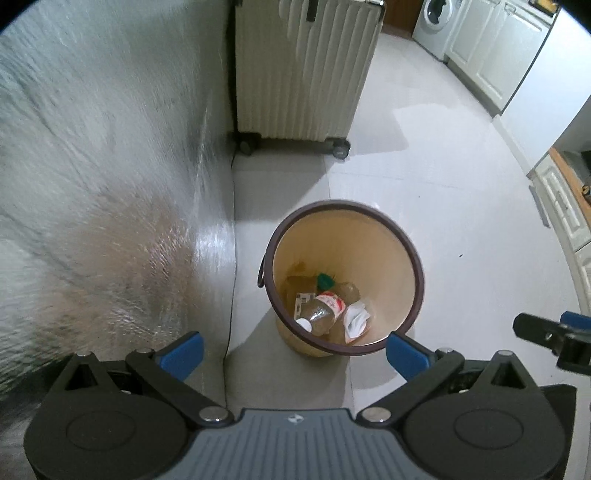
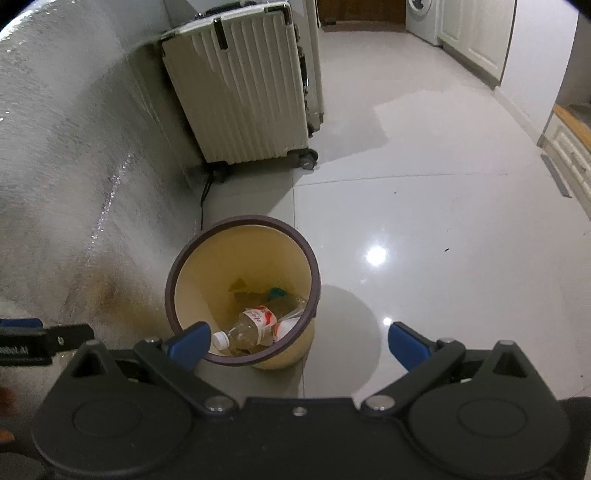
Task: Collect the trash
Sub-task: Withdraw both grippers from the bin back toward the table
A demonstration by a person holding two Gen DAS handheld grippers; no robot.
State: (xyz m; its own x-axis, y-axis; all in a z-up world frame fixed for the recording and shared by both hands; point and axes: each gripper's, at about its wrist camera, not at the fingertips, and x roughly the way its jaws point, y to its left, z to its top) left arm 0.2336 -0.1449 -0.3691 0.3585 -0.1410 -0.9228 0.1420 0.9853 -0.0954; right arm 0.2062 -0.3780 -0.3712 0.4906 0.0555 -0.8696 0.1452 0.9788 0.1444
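Below both grippers stands a cream waste bin (image 1: 376, 258) with a dark brown rim, upright on the pale tiled floor (image 1: 461, 206); the left gripper (image 1: 293, 350) hangs above its near edge with its blue-padded fingers (image 1: 183, 354) spread wide apart and nothing between them; the right gripper (image 2: 297, 345) is likewise held wide apart and empty, its left pad over the near rim of the bin (image 2: 258, 251) and its right pad over bare floor (image 2: 443, 184). Inside, at the bottom, lies a clear plastic bottle (image 1: 323, 308) with a red-and-white label and a white cap, on its side with the cap toward the near left; just beside it to the right is a crumpled white paper (image 1: 356, 317); farther in sits something green (image 1: 325, 280), touching a second clear bottle whose shape is hard to make out; a small white packet (image 1: 302, 301) lies at the left of the heap. To the left of the bin rises a shiny, silvery textured wall (image 1: 110, 166); at the far end, against that wall, stands a ribbed cream suitcase (image 1: 303, 74) on wheels; far right are white cabinets (image 1: 491, 55) and a washing machine (image 1: 436, 22). A tip of the right gripper shows at the right edge of the left wrist view.
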